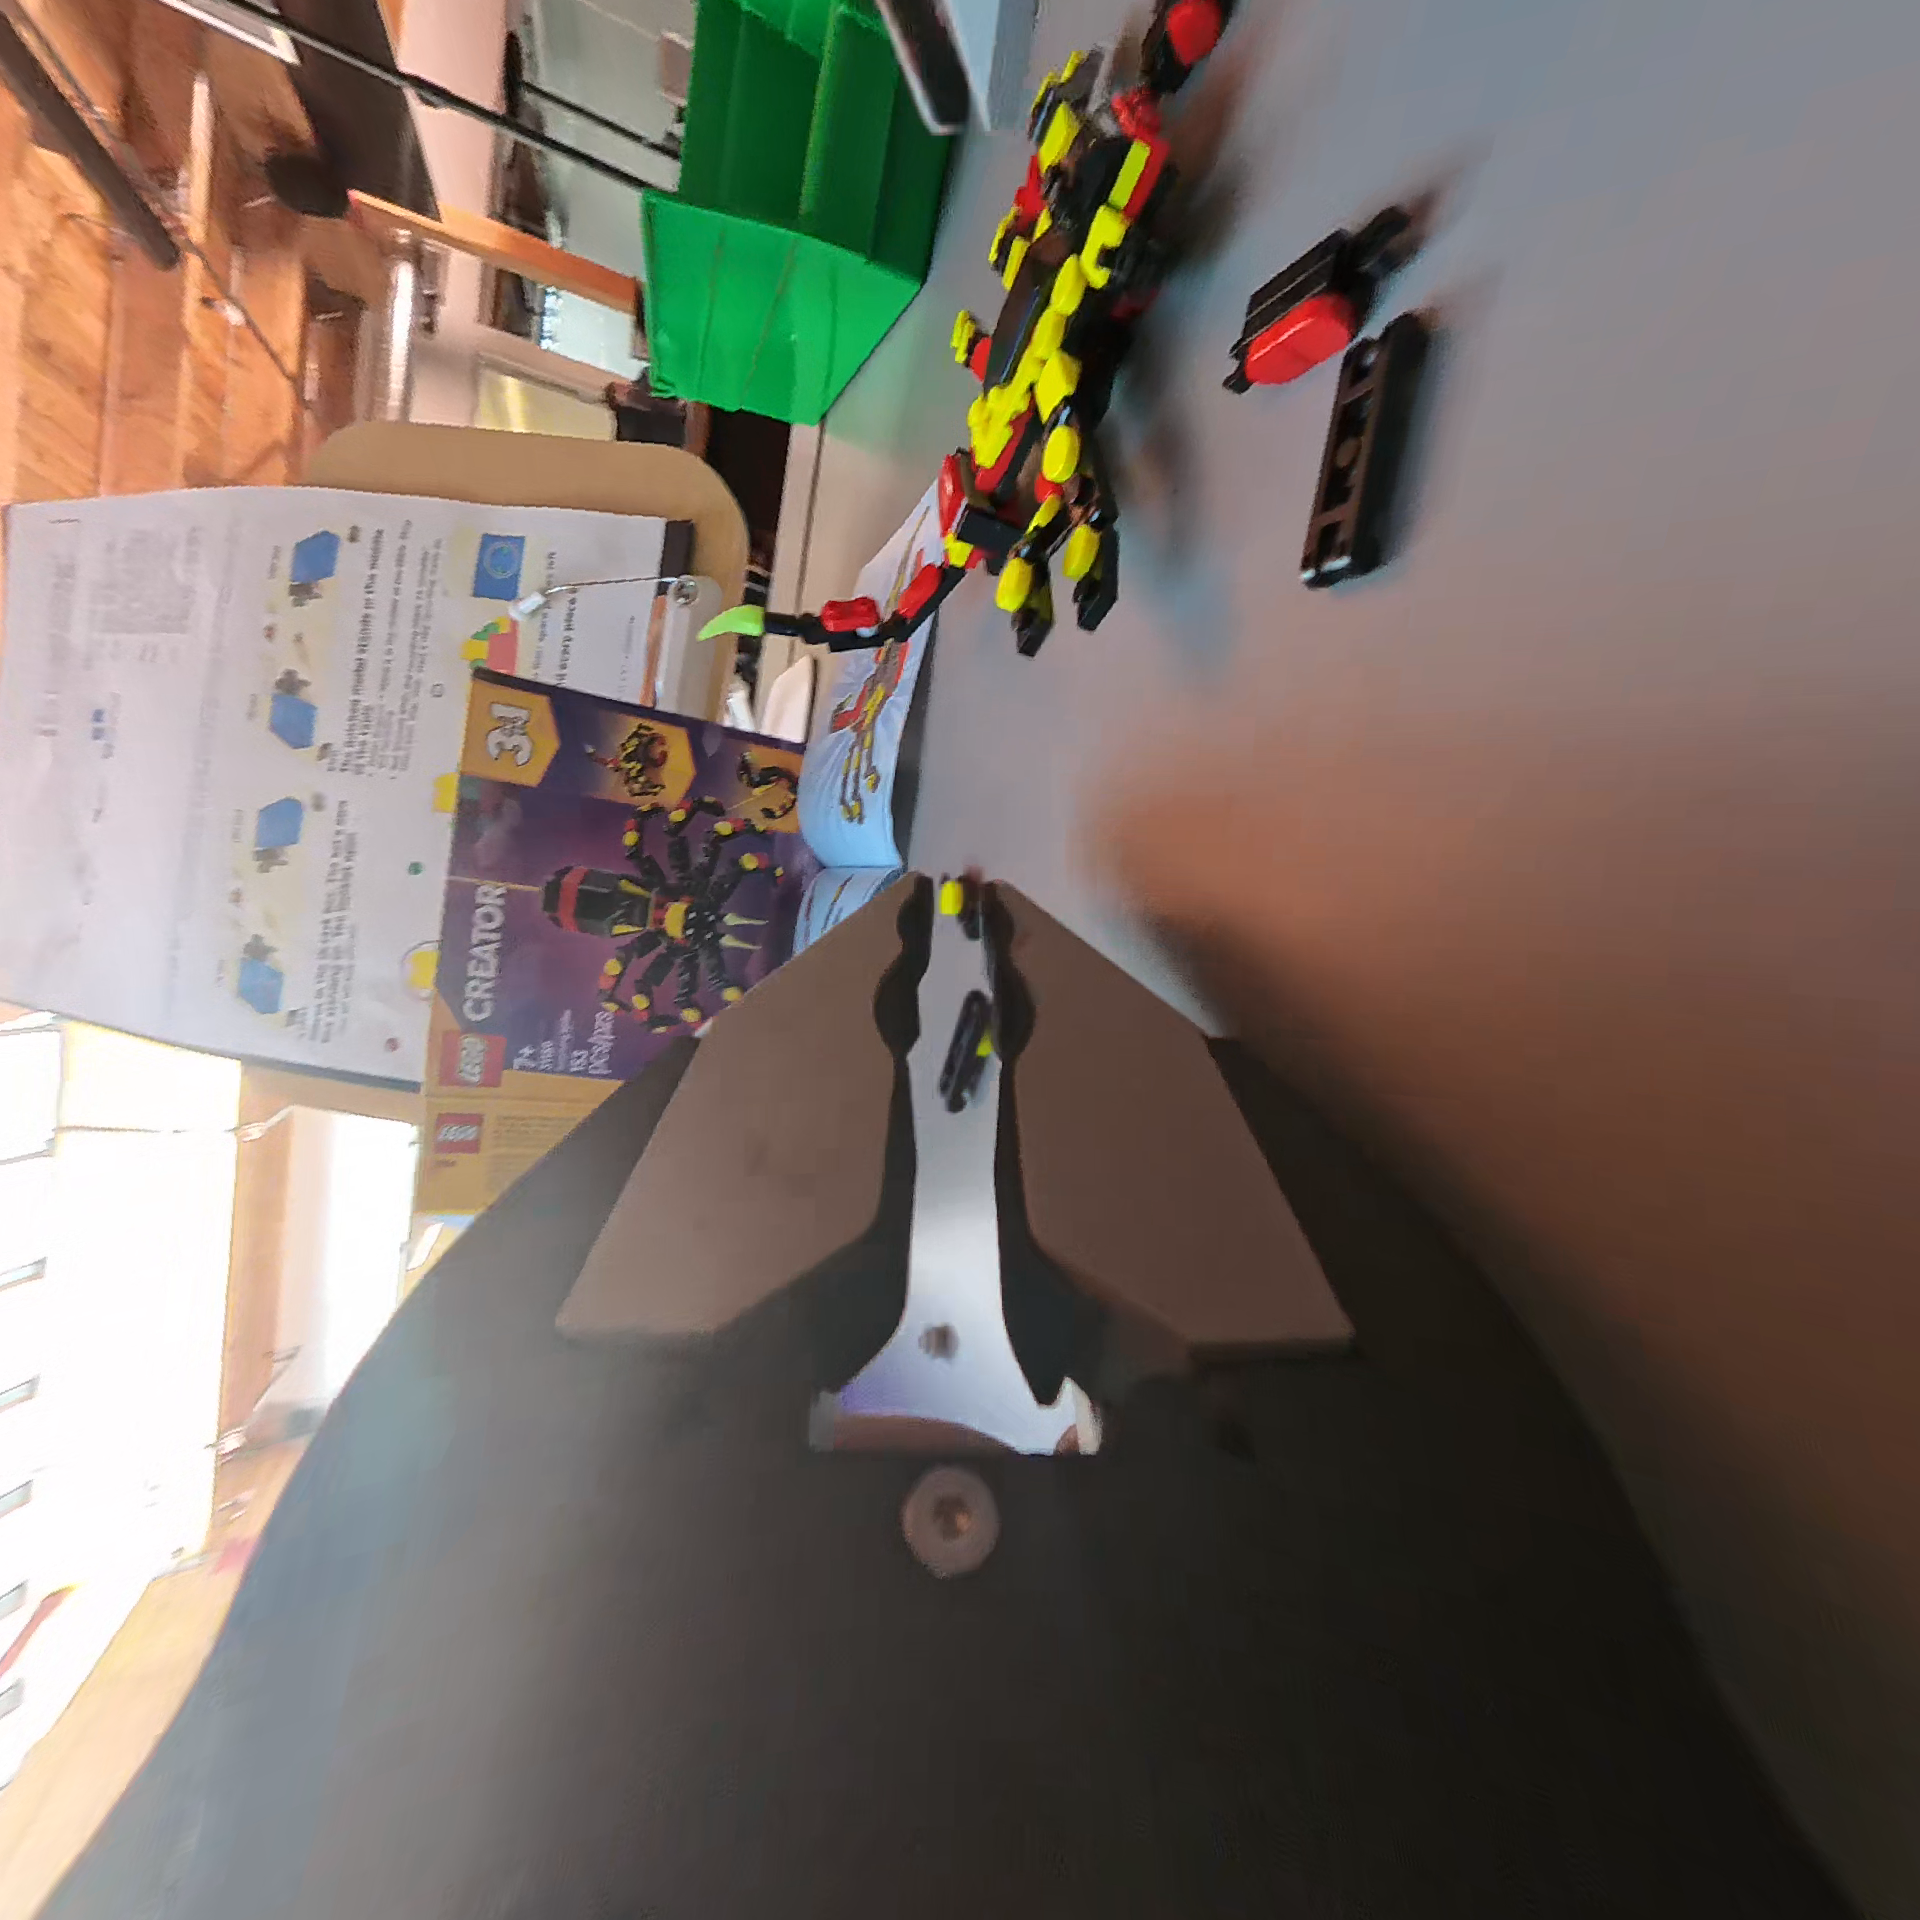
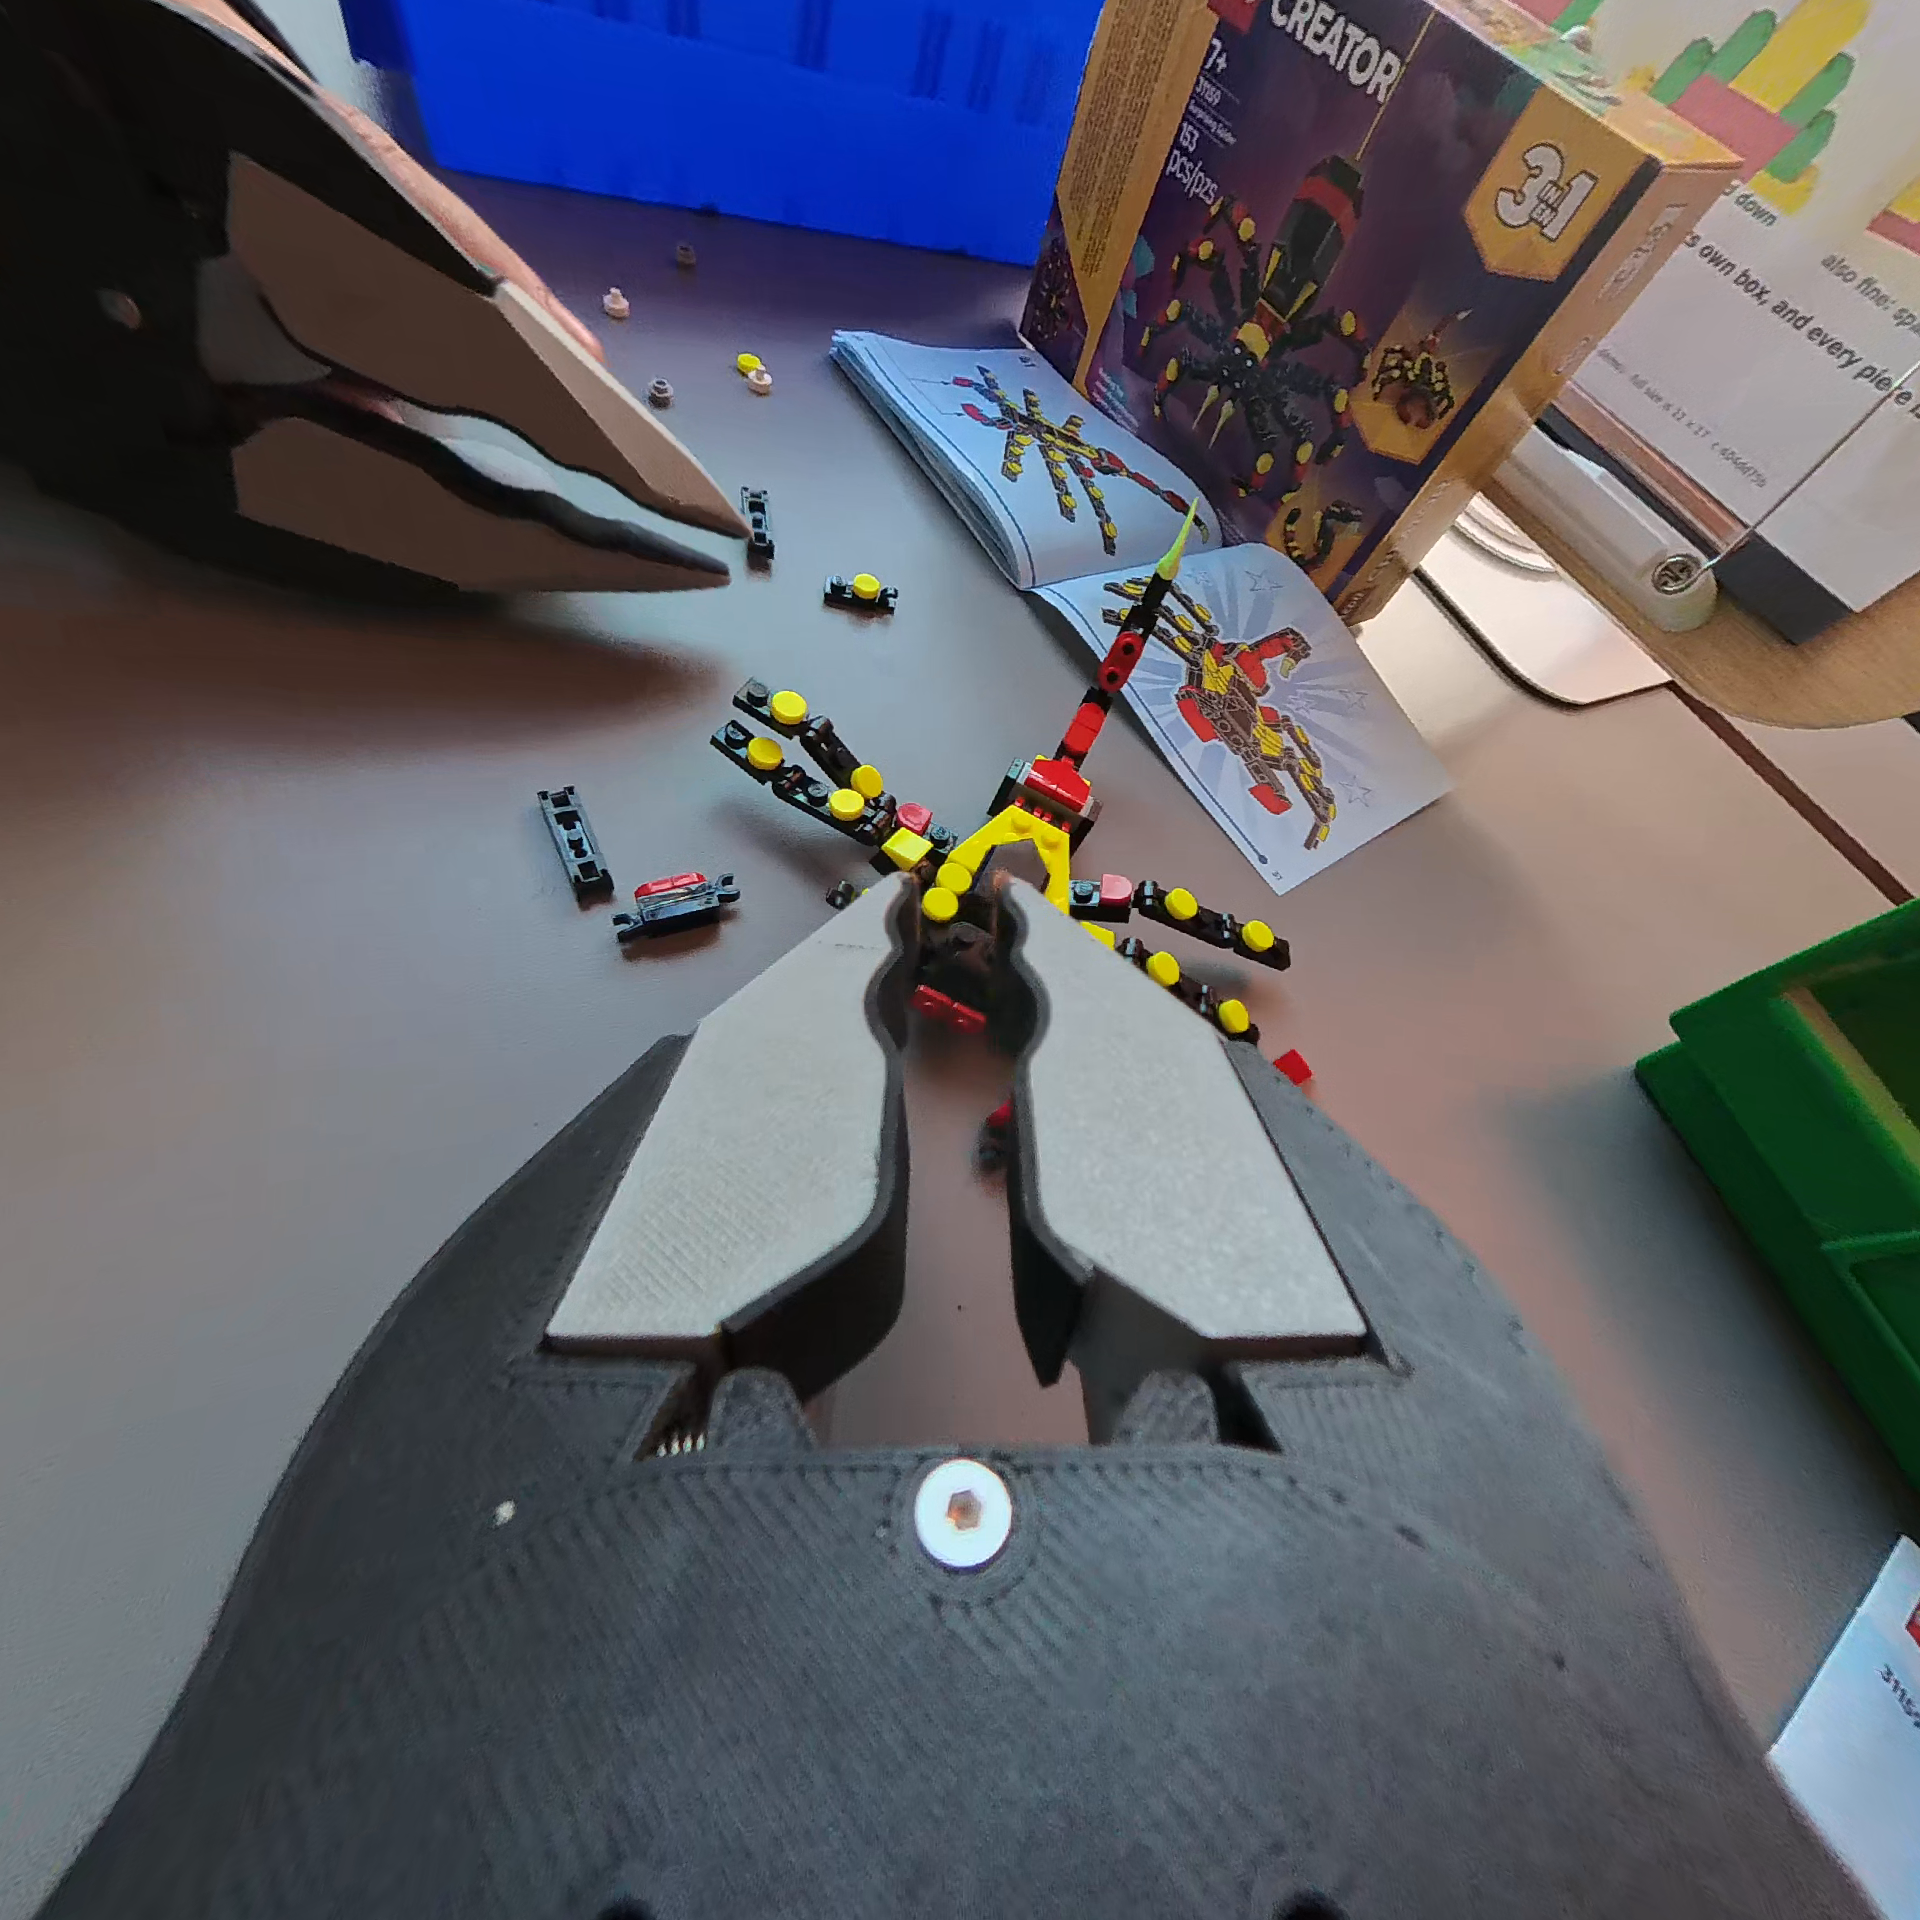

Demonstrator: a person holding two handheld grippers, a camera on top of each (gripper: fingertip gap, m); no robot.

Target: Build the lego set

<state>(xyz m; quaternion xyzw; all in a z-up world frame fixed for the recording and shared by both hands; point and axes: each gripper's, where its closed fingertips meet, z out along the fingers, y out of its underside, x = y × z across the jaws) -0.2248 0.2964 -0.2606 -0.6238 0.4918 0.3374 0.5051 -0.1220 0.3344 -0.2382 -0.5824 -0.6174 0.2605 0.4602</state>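
A black, yellow and red scorpion model [image 2: 997,842] with a raised tail stands on the grey table [image 2: 312,935]; it also shows in the left wrist view [image 1: 1049,353]. My right gripper [image 2: 953,888] is shut on the model's dark body from the near end. My left gripper [image 1: 951,894] is turned on its side, low over the table, with a narrow gap between its tips and nothing in it. In the right wrist view its tips [image 2: 736,551] lie right beside a small black plate [image 2: 758,520]. A black plate with a yellow stud [image 2: 860,592] lies just beyond.
A long black plate [image 2: 574,840] and a red-topped black piece [image 2: 675,899] lie left of the model. Small round studs [image 2: 756,372] are scattered farther back. The open booklet [image 2: 1039,457], the set's box [image 2: 1351,260], a blue bin [image 2: 727,104] and a green bin [image 2: 1818,1143] ring the area. The gap from one gripper's tips to the other's is roughly 12 cm. Between my right fingertips and the red-topped black piece [image 2: 675,899] there is roughly 6 cm.
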